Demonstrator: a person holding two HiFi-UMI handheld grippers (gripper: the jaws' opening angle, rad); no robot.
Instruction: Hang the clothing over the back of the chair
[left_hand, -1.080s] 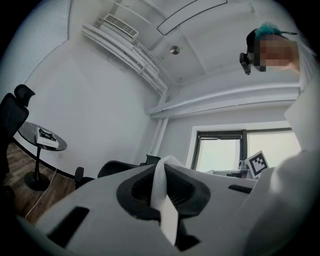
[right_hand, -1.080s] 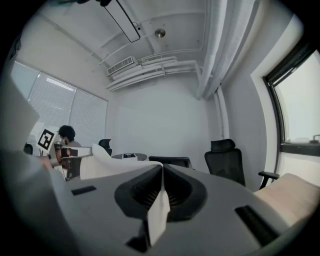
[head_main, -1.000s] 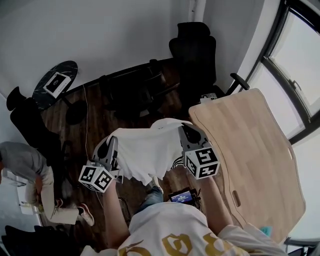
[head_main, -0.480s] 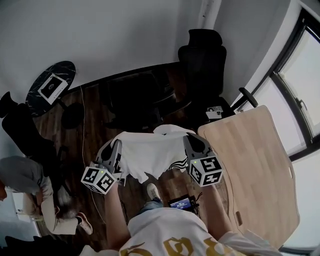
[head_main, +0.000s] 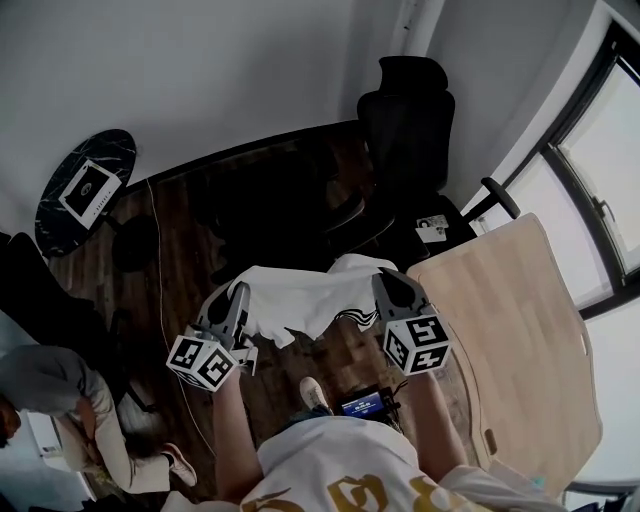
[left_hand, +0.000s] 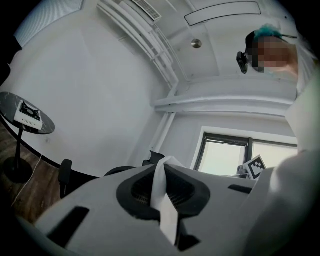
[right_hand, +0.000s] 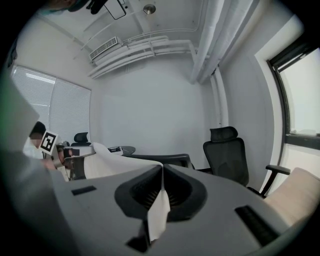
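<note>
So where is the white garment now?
In the head view the white garment hangs mid-frame, stretched between the left hand-held gripper and the right hand-held gripper, short of the black chair.

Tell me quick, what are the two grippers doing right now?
Left gripper: shut on the shirt.
Right gripper: shut on the shirt.

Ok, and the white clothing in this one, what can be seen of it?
The white clothing is thin, soft-looking fabric with a dark striped mark on its lower edge by the right gripper. It hangs spread between that and the left gripper, each shut on a pinched fold, its uneven lower edge sagging above the wooden floor, not touching the black chair beyond.
</note>
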